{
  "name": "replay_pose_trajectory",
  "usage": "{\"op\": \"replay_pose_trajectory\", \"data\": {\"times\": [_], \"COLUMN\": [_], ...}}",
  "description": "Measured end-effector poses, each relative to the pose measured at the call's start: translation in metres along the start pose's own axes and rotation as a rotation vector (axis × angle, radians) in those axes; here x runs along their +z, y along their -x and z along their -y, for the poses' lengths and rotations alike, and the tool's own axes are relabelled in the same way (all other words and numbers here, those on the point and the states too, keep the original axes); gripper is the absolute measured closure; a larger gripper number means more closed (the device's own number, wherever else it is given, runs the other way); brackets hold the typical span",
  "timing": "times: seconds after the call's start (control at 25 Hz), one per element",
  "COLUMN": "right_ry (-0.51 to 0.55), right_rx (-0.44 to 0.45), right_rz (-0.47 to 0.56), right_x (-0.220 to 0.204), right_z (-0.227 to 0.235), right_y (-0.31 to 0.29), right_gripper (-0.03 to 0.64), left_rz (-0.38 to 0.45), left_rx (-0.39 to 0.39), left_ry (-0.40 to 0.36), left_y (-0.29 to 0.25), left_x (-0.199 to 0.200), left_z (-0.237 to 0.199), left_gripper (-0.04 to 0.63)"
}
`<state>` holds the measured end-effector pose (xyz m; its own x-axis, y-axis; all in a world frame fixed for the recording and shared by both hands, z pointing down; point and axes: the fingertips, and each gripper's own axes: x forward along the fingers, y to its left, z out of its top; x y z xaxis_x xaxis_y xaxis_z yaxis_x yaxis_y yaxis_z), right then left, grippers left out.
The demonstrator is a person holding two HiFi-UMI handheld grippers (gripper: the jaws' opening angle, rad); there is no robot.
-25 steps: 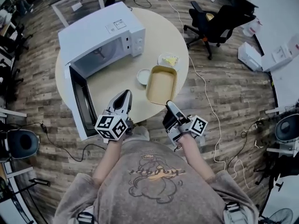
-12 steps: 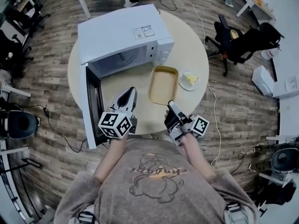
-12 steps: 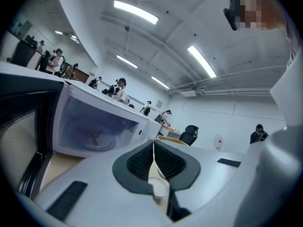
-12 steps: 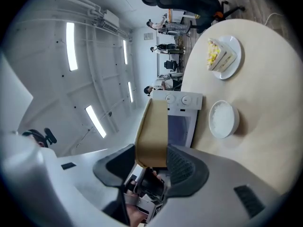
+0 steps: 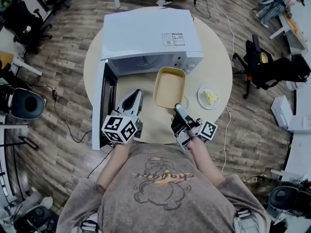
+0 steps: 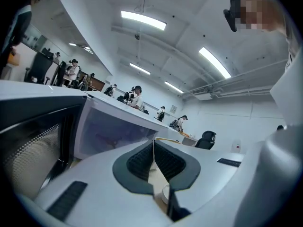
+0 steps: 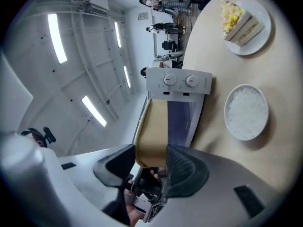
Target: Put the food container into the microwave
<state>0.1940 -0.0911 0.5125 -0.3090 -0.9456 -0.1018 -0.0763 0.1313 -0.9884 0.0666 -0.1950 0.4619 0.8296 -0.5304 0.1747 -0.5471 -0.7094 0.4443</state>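
Gripping the near rim of the food container [image 5: 169, 87], right claw [image 5: 178, 111] has its jaws clamped on the tan wall. Container stretches straight ahead of that claw, far end close to the open front of the microwave [image 5: 150, 33]. Left claw [image 5: 134, 96]: jaws pressed together, nothing between them; microwave door [image 5: 99, 106] swung open just to its left. Bowl of rice [image 7: 246, 111] and plate of cake [image 5: 210, 97] sit on the counter [image 5: 218, 62], right of the right claw.
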Motion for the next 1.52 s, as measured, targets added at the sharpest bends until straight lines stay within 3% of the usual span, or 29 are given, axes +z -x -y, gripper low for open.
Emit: {"op": "replay_pose_trajectory", "data": {"times": [0.28,0.64,1.12,1.52], "right_ry": [-0.030,-0.037,-0.053,-0.083], "right_rx": [0.005,0.025,0.023,0.001], "right_rz": [-0.148,-0.262,-0.353,-0.334], "right_x": [0.004,0.003,-0.012,-0.005], "right_z": [0.006,0.011,0.018,0.034], "right_y": [-0.029,-0.057,-0.077,-0.090], "right_gripper": [0.410,0.410,0.410,0.410], "left_rz": [0.051,0.091,0.107,0.103], "left_rx": [0.122,0.214,0.273,0.280], "left_ry": [0.016,0.030,0.027,0.034], "left_y": [0.008,0.023,0.042,0.044], "left_x": [0.007,0.009,0.004,0.001], "left_z": [-0.014,-0.022,-0.022,-0.020], "left_gripper": [0.561,0.561,0.561,0.561]}}
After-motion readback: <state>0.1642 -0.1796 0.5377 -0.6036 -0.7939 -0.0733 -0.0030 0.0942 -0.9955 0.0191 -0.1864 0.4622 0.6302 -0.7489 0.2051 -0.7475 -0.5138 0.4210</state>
